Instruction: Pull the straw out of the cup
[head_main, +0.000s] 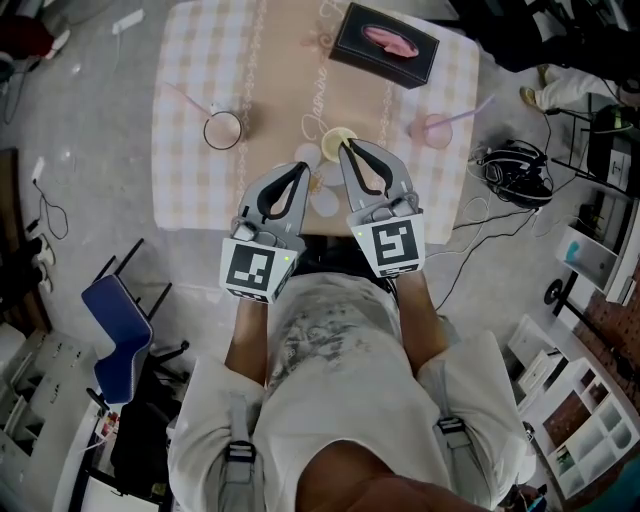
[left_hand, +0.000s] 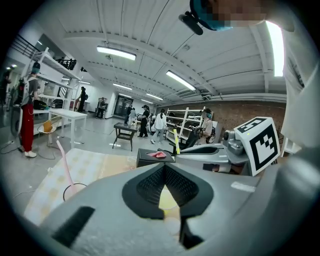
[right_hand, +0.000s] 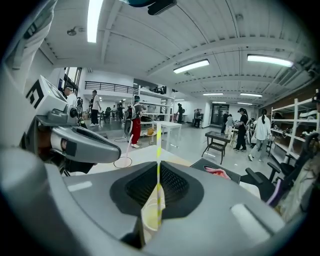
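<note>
A pale yellow cup (head_main: 332, 136) stands mid-table on the checked cloth. In the right gripper view a yellow-and-white striped straw (right_hand: 158, 142) rises upright from the cup (right_hand: 149, 217), and my right gripper (right_hand: 158, 169) is shut on it just above the rim. From the head view, that right gripper (head_main: 345, 147) sits over the cup. My left gripper (head_main: 303, 168) is just left of the cup with its tips together. Nothing shows between the tips of the left gripper (left_hand: 164, 169), and the cup (left_hand: 167, 201) appears through the gap under them. The straw (left_hand: 176, 141) sticks up above the right gripper.
A cup with a pink straw (head_main: 222, 130) stands at the table's left. A cup with a purple straw (head_main: 432, 130) is at the right. A black box (head_main: 385, 42) lies at the far edge. A blue chair (head_main: 120, 335) and headphones (head_main: 515, 165) flank the table.
</note>
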